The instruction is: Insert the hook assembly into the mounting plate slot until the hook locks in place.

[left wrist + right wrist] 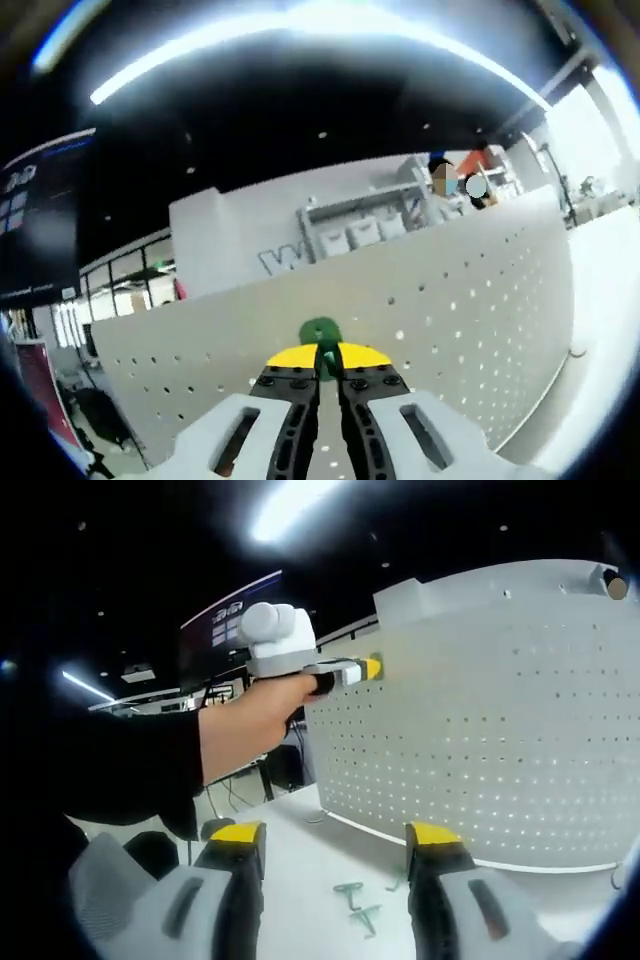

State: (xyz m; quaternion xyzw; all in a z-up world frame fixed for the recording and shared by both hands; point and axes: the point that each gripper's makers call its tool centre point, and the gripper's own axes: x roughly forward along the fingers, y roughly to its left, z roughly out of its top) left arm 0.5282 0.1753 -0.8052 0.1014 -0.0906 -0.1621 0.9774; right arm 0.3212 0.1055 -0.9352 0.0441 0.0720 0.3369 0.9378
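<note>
Hook, green, clenched in left gripper, seemingly points straight at pegboard; right gripper gapes empty, farther back.

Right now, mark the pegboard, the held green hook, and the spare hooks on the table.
pegboard (480,730), right gripper view, perforated face
green hook (321,332), left gripper view, top
spare hooks (358,905), right gripper view, middle

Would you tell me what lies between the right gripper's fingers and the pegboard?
In the right gripper view, green hooks lie on the white table between the right gripper and pegboard.
</note>
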